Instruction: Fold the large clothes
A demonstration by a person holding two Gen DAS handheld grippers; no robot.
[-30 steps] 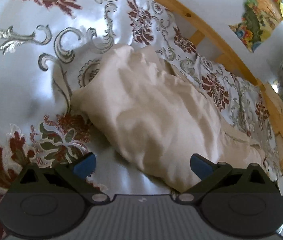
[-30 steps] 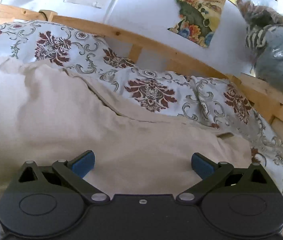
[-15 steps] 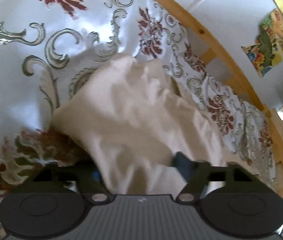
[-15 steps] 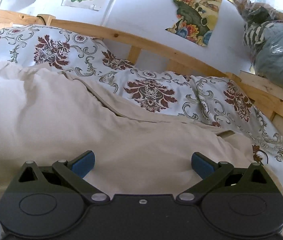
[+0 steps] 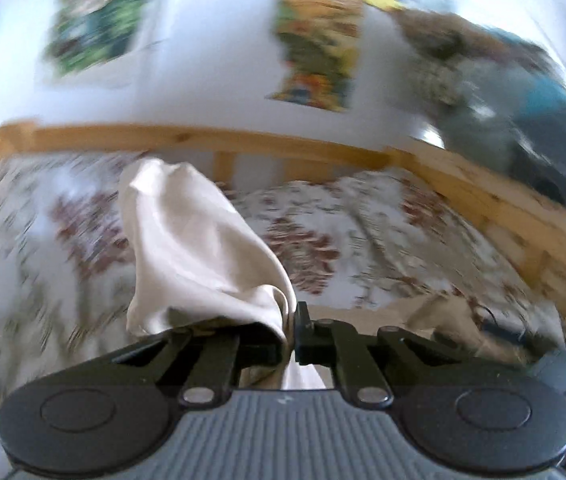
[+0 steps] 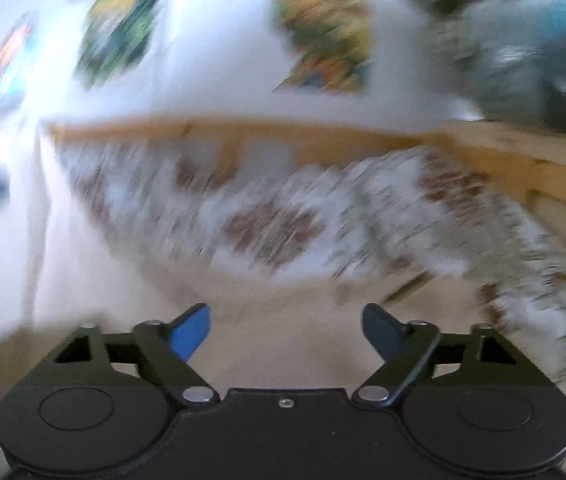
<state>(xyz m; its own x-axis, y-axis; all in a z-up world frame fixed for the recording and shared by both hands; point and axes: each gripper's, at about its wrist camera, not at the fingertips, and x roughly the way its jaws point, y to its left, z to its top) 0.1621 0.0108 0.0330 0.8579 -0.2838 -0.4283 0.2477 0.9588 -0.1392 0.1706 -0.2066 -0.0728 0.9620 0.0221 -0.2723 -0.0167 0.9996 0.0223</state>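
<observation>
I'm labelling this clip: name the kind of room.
Most likely a bedroom: a wooden bed frame around a floral bedspread, colourful pictures stuck on the wall, and a cream garment being folded.

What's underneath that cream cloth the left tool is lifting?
Below the lifted cream cloth, held in the left gripper, lies a blurry floral bedspread. The patch directly behind the fabric is covered, so it cannot be seen.

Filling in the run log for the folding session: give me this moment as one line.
left gripper: shut on cream cloth | right gripper: closing, nothing between fingers, cloth below | bed: floral bedspread | views blurred
</observation>
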